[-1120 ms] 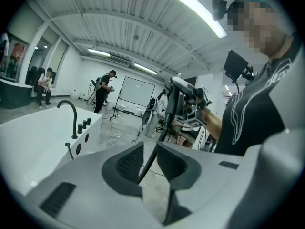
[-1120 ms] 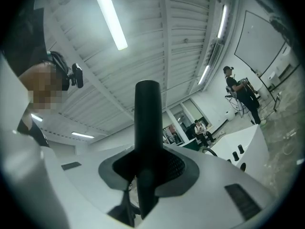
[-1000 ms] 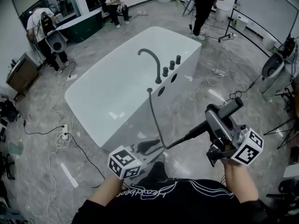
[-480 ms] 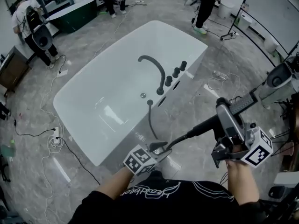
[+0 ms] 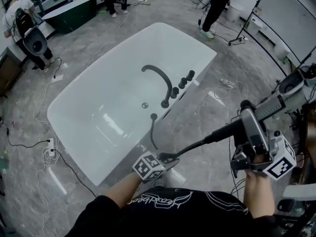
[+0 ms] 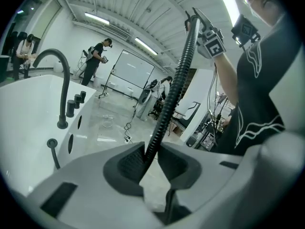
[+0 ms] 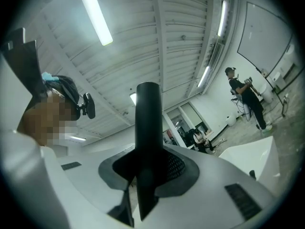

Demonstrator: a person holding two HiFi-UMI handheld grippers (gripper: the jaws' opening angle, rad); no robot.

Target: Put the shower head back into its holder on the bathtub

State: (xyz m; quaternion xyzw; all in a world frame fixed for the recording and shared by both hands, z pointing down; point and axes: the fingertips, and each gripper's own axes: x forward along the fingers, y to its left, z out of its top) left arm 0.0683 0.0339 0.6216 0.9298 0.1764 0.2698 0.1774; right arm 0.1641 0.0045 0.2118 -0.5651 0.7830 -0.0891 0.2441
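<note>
Left hand-held gripper (image 5: 166, 158) closing, clamping hose (image 6: 172, 92)

I wore a black short-sleeved T-shirt (image 5: 173, 214) with white script print. My left tongs (image 6: 148, 149) and right tongs (image 7: 147, 161) were grey, each with a black-and-white marker cube (image 5: 148, 166) behind.

- Spout (image 5: 159, 80) and knobs (image 5: 183, 81) stood along tub (image 5: 69, 132) rim, narrowing access.
- Hose (image 5: 195, 145) slanted from rim to shower head (image 5: 269, 108), crossing approach.
- Tub left of spout lay open.
</note>
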